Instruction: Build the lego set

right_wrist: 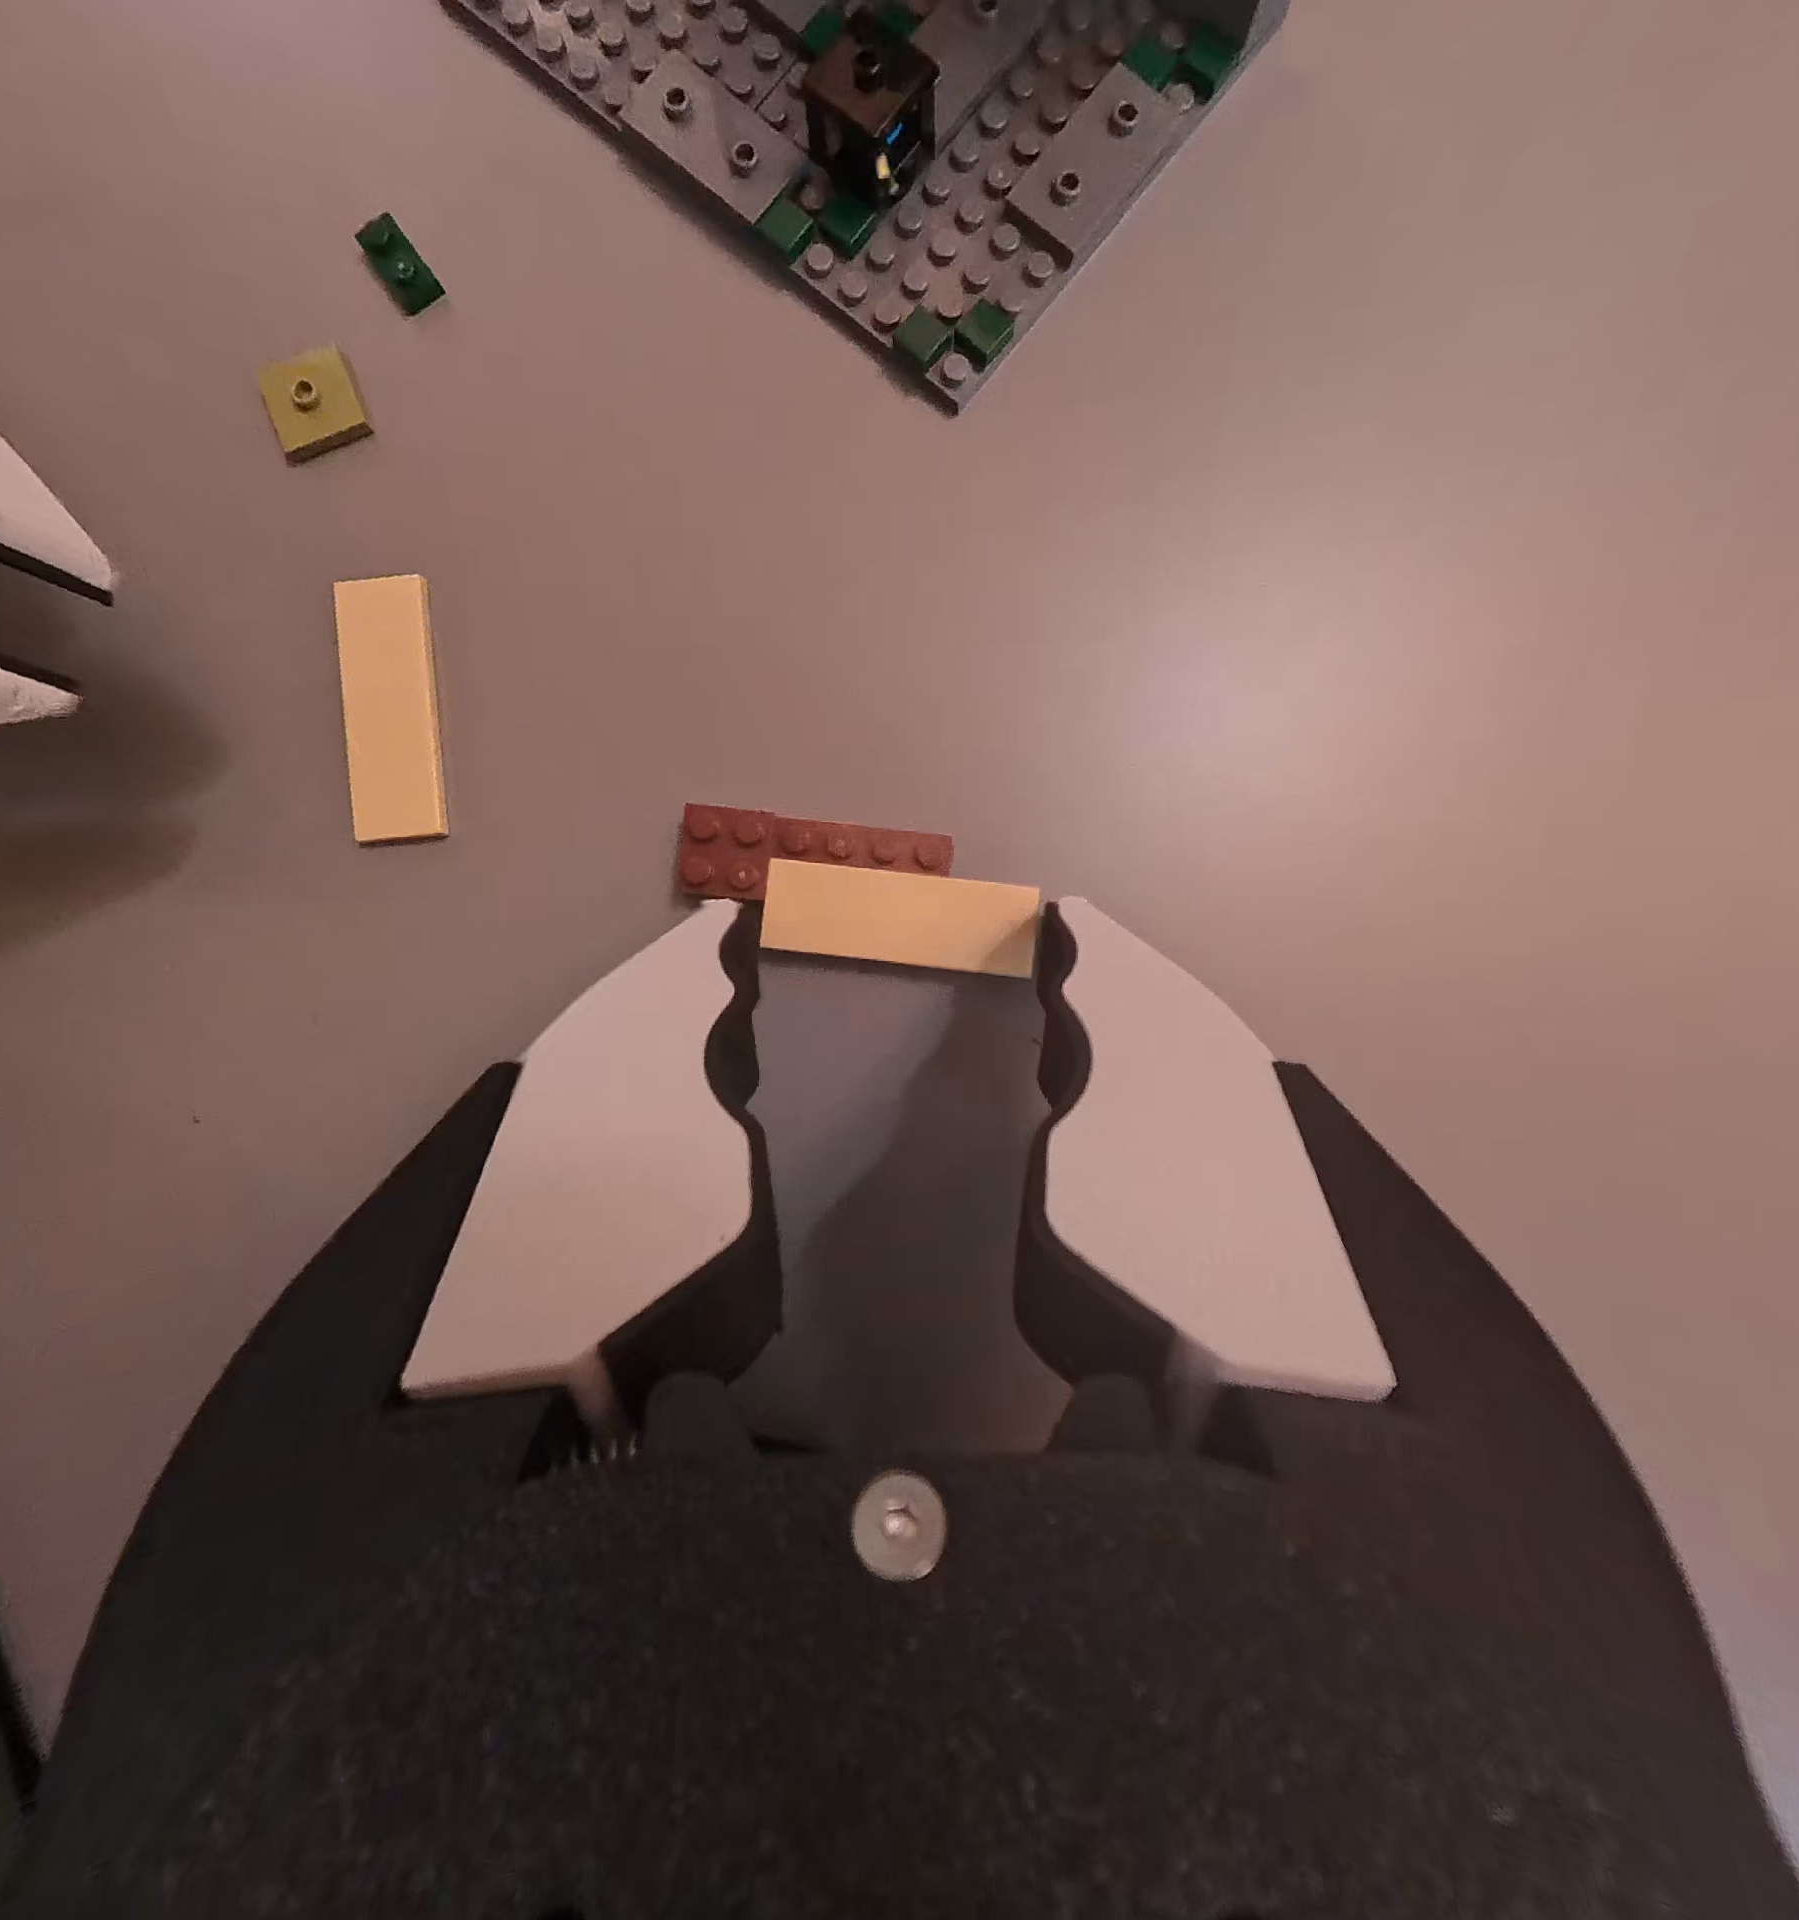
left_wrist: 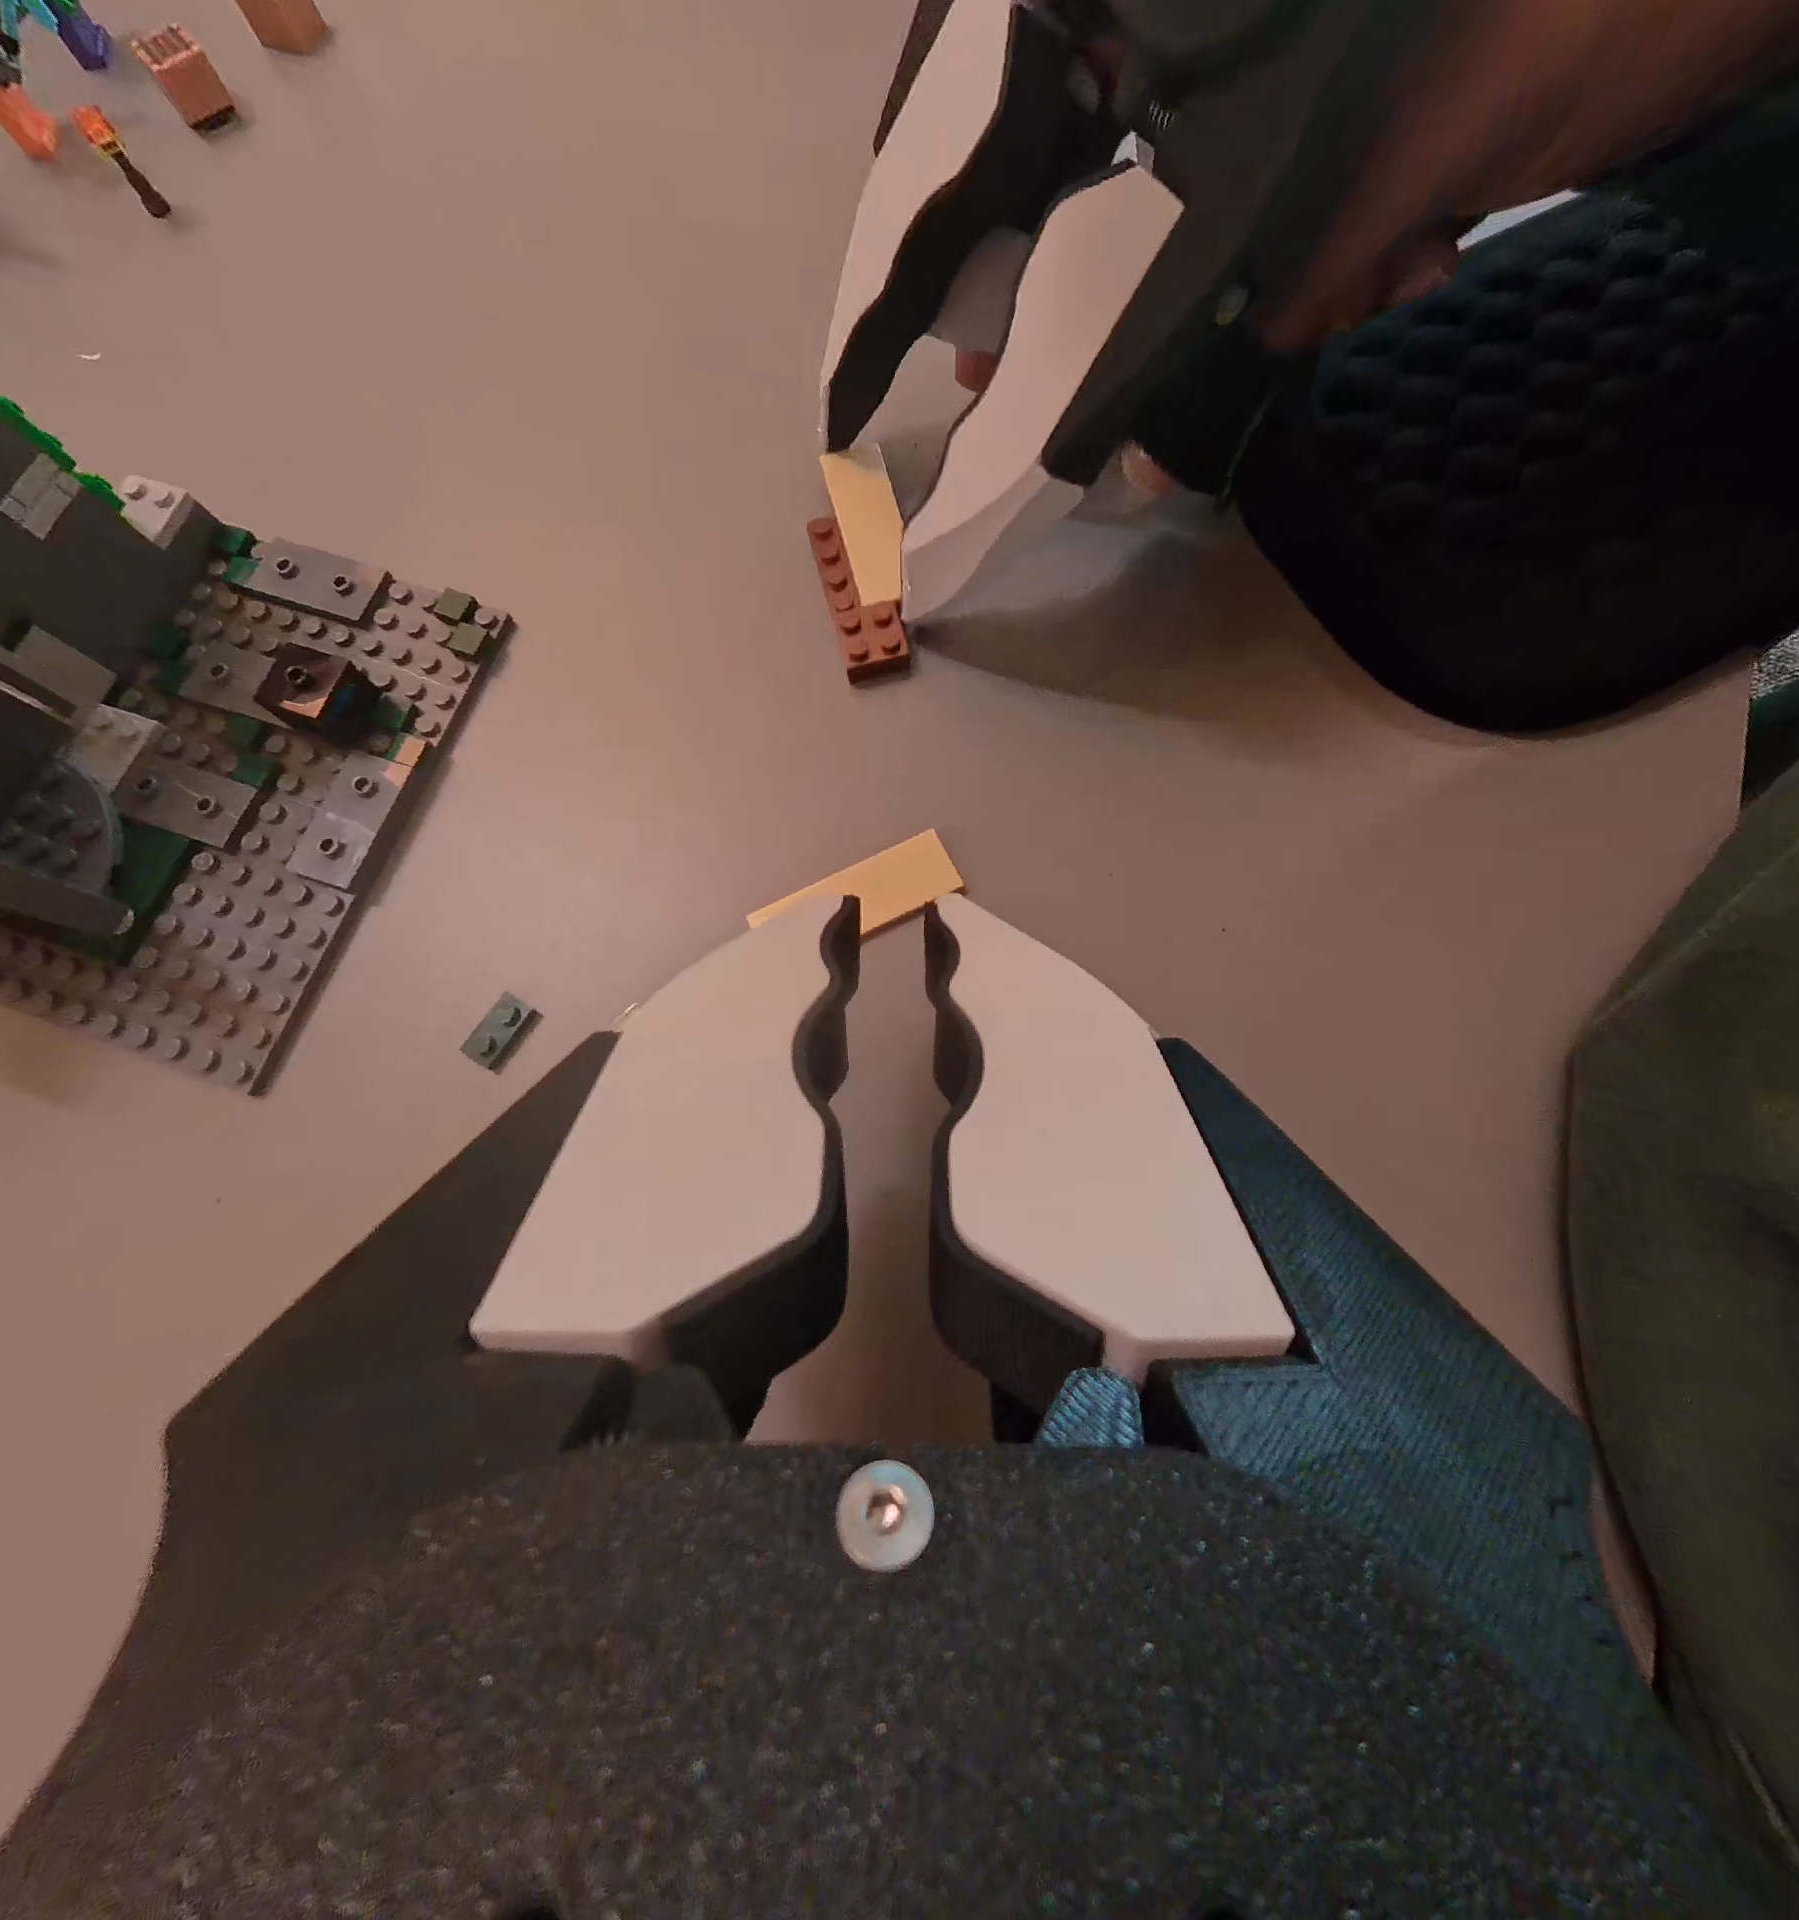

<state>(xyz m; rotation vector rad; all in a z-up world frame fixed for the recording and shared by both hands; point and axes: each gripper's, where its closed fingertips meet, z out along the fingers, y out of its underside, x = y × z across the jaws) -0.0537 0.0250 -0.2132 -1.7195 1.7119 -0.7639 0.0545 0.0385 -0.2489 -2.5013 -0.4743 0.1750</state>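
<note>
Right gripper (right_wrist: pixel 897 914) spans a tan smooth tile (right_wrist: pixel 900 916) lengthwise, fingers at its two short ends; the right finger touches the tile end, at the left end contact cannot be confirmed. Tile sits over one long edge of a brown studded plate (right_wrist: pixel 817 847) that lies flat on the surface (right_wrist: pixel 1394 675). Judgement: tile is being pressed or aligned onto the plate, end-wise hold chosen to keep the top face free. Cannot tell whether the grip is truly clamped or only bracketing.

Left gripper (left_wrist: pixel 890 914) hovers with fingers narrowly apart, nothing between them. Its tips sit over a second tan tile (left_wrist: pixel 859 883) lying loose on the surface; likely next piece, not yet grasped. In the right wrist view that tile (right_wrist: pixel 389 707) lies left of the plate, apart from it.

Partly built grey baseplate model (left_wrist: pixel 251 790) rests well apart from both grippers. Small dark green plate (right_wrist: pixel 399 263) and olive square plate (right_wrist: pixel 315 402) lie loose between the model and the spare tile. More loose pieces (left_wrist: pixel 188 78) at the far corner of the left view.

Room: open surface right of the brown plate and between plate and model; free for sliding. Left of the plate is tighter, spare tile and left gripper near. Surface edge runs close at the left gripper's right side, beside a dark garment (left_wrist: pixel 1726 1195); watch for pieces pushed that way
</note>
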